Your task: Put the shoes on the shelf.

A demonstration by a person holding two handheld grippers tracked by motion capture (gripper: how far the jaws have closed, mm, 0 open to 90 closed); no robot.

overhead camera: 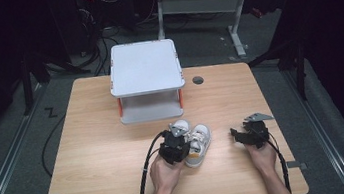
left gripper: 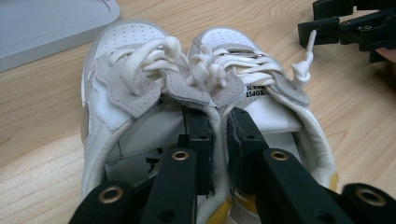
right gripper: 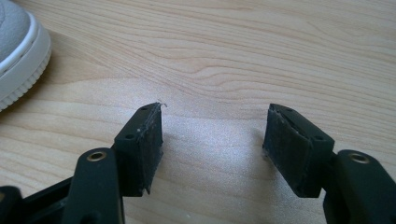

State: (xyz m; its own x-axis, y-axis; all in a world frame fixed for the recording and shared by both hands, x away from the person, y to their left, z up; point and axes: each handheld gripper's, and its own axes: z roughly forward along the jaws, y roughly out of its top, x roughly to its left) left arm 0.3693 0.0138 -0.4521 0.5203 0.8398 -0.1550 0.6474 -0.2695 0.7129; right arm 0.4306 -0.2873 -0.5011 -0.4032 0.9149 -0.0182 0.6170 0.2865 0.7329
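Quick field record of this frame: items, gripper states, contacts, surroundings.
surface: wooden table
task items: pair of white shoes, side by side, laces tied
left gripper: one jaw inside each shoe, shut on the two inner walls pressed together
right gripper: open, nothing between the jaws, just above bare wood to the right of the shoes
shoe position: near table edge, in front of the rack
rack: grey two-level shelf with orange posts, nothing on either level
contact: right gripper apart from shoes
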